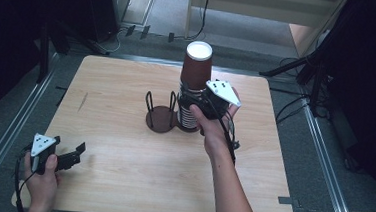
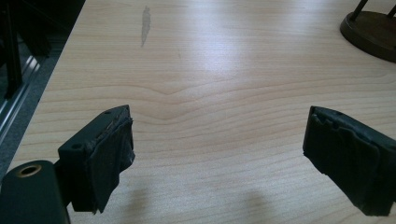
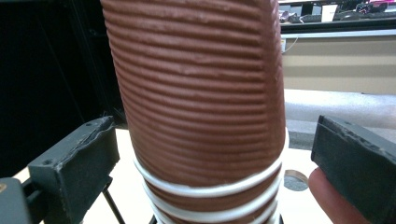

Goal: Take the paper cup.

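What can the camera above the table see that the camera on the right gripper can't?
The high view takes in the whole wooden table, the empty brown cup holder and the left gripper resting open near the corner. The right gripper view shows the ribbing and white rims up close, with its jaws standing open either side. Both show the stack of brown paper cups.

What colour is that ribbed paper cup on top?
Reddish-brown ribbed paper cup, seen best in the right gripper view.

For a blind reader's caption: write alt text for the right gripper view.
A stack of brown ribbed paper cups, upside down with white rims showing low down, stands close up between the right tongs, whose jaws stand open on either side without touching it. A fingertip shows by the right-hand jaw, over a pale wooden table.
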`<state>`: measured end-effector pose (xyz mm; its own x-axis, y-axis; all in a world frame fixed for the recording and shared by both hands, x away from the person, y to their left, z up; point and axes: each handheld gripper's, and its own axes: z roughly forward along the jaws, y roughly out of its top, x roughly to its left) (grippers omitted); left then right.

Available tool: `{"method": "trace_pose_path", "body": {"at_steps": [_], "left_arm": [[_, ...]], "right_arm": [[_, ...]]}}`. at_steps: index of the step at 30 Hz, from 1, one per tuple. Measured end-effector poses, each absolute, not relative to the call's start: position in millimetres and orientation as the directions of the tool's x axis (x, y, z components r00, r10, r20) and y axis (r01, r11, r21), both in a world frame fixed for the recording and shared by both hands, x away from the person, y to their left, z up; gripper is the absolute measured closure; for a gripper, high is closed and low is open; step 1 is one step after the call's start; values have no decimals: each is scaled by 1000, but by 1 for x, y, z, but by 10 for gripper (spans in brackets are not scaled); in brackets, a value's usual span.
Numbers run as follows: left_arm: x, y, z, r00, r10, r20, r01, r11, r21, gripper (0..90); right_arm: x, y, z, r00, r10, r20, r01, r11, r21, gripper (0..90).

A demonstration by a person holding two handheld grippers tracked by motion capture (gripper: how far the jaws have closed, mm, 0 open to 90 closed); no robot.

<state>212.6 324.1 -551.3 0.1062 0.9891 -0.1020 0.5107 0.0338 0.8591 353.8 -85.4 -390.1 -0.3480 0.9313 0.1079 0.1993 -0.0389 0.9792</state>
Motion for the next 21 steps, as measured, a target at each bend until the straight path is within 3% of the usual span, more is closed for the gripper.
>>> {"method": "trace_pose_path", "body": {"at_steps": [21], "left_arm": [[213,324,-551,106,989,-108,512,39,858,91]], "right_arm": [[372,-70,-386,-323,941,102,191,-40,981,7]]}}
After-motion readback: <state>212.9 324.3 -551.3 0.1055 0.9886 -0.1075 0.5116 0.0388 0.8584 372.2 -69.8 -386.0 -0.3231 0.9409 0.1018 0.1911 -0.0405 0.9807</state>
